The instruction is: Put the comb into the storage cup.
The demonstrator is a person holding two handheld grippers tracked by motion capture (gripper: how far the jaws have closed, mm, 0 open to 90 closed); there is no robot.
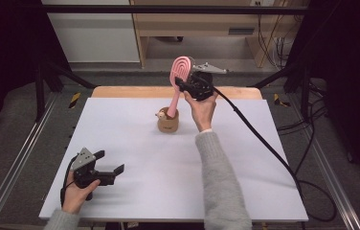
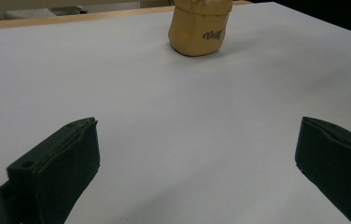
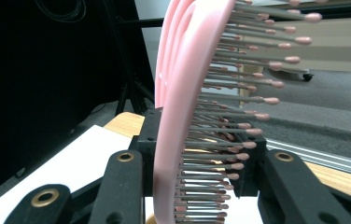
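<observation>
— While I hold the right gripper (image 1: 184, 86) up over the far half of the table (image 1: 135, 191), what have its jaws got?

— I see them pinching the pink hairbrush (image 1: 179, 76) at the lower part of its head. In the right gripper view the bristles (image 3: 239, 93) stick out to one side, and my jaws close on the brush from both sides.

— Where is the brush's handle?

— It slants down into the small tan cup (image 1: 168, 122), which stands near the middle of the table, a little toward the far edge. The head stands above the cup, tilted.

— And the left gripper (image 1: 108, 168)?

— I have it low by the near left corner of the table, jaws spread wide with nothing between them. Its own view looks across the bare white top to the cup, well apart from it.
</observation>
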